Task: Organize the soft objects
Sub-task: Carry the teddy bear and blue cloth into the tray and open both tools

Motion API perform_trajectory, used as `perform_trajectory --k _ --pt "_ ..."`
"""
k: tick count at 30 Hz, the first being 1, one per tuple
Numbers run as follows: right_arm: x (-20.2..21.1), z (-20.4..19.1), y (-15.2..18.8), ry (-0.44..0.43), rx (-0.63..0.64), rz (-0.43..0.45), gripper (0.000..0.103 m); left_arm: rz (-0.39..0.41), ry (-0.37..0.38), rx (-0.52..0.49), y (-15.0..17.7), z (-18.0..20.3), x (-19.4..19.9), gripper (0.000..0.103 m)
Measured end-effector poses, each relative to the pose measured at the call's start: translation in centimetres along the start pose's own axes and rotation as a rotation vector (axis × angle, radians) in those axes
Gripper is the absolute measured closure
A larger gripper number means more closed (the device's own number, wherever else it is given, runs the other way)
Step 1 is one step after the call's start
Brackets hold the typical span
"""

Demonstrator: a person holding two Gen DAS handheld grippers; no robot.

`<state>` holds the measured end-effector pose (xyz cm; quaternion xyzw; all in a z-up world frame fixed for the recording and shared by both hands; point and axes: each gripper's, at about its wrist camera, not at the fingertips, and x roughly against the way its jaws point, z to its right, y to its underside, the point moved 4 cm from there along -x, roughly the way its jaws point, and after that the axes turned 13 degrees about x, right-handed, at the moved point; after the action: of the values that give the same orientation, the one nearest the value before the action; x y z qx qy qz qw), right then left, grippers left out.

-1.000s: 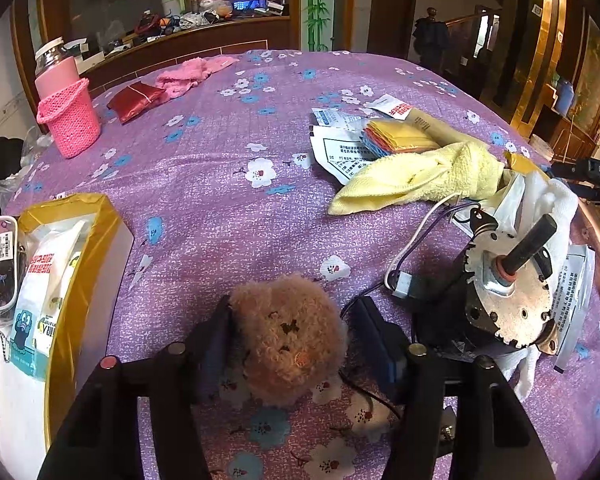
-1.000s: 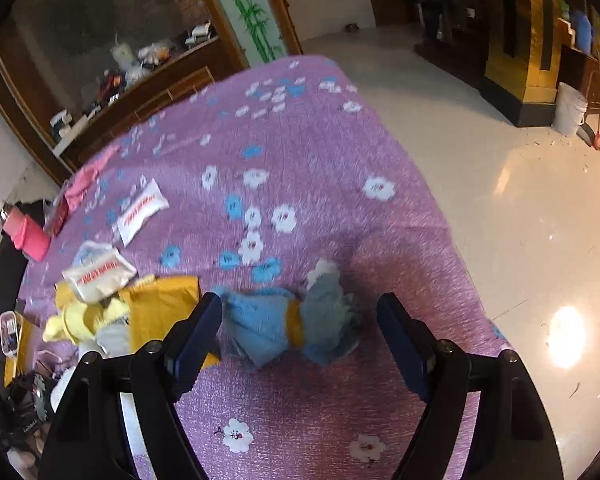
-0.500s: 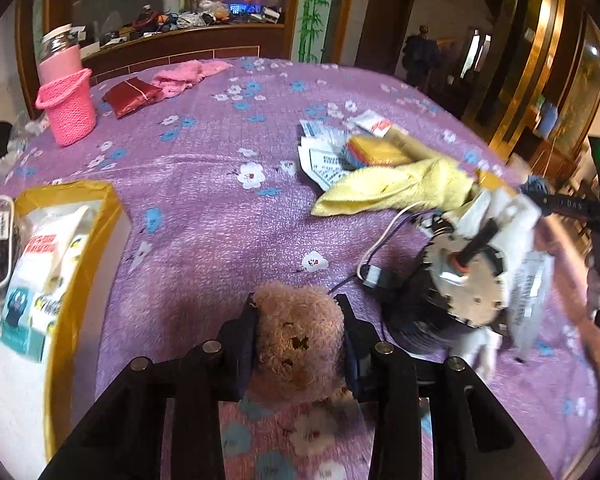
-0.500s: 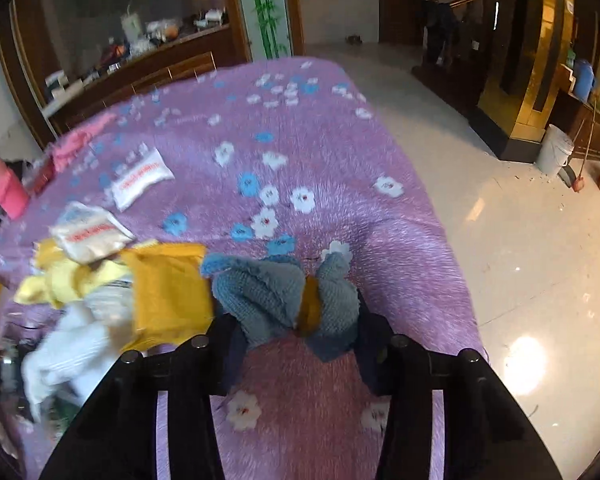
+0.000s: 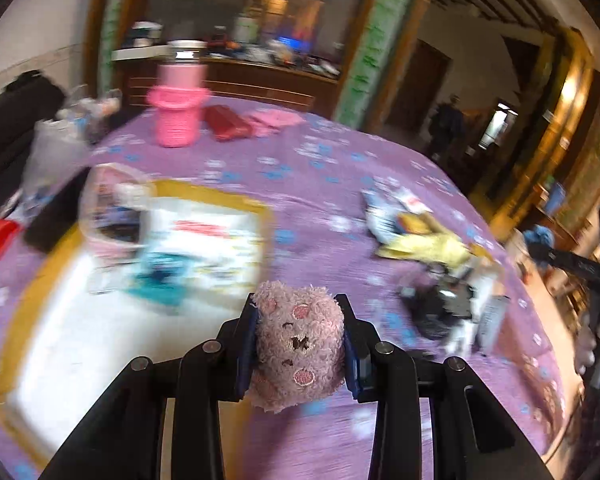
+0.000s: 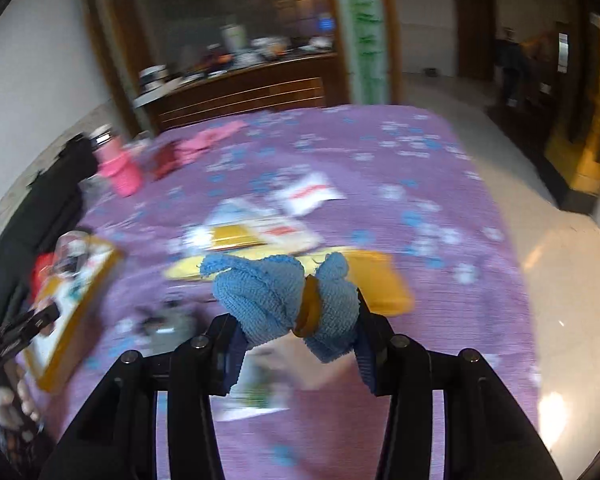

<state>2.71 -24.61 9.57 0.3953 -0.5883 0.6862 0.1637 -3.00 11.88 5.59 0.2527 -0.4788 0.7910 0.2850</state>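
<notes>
Lifted clear of the purple flowered tablecloth [image 5: 332,160] since the earlier frames: both soft things, each then lying loose on the cloth between wide jaws. Jaws just closed on both.

Pinkish-brown curly plush bear head [image 5: 298,344], now at lower centre of the left wrist view, squeezed from both sides in the left gripper [image 5: 298,346]; jaws partway closed, blue pads pressed into the fur, embroidered face upward toward the camera. Blue knitted cloth bundle cinched by an orange band [image 6: 288,300], at lower centre of the right wrist view, clamped in the right gripper [image 6: 300,334], also partway closed; long axis running left to right across the jaws, band near the middle, looser end spilling toward the left pad.

Further out, left of and above the bear in the left view: shallow gold-rimmed white box [image 5: 220,194], holding printed packets and a clear lidded pack at its upper left corner, much of its white floor bare. Judged the likely drop spot; nearer the left gripper, showing at far left in the right view. Blurred, so contents not readable.

Beyond, upper left: pink crocheted basket with a jar in it [image 5: 178,114]. At right: yellow towel [image 5: 432,246] among loose packets.
</notes>
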Motion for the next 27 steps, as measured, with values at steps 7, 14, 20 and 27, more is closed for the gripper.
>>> perform_trajectory --k 7,14,20,27 --pt "-3.4 -12.0 -2.4 -0.191 0.139 -0.040 0.057 -0.014 -0.126 0.108 -1.3 -8.6 0.0 0.066" --pt "-8.1 -24.9 -3.9 -0.340 0.286 -0.097 0.057 -0.054 -0.193 0.157 -3.3 -12.6 -3.1 0.066" --pt "-11.6 -33.2 -3.7 -0.412 0.398 -0.169 0.057 -0.086 -0.195 0.211 -4.1 -13.9 -4.1 0.060" --pt "-14.2 -37.1 -1.7 -0.393 0.474 -0.225 0.038 -0.066 -0.091 0.343 -3.9 -15.4 -1.7 0.039"
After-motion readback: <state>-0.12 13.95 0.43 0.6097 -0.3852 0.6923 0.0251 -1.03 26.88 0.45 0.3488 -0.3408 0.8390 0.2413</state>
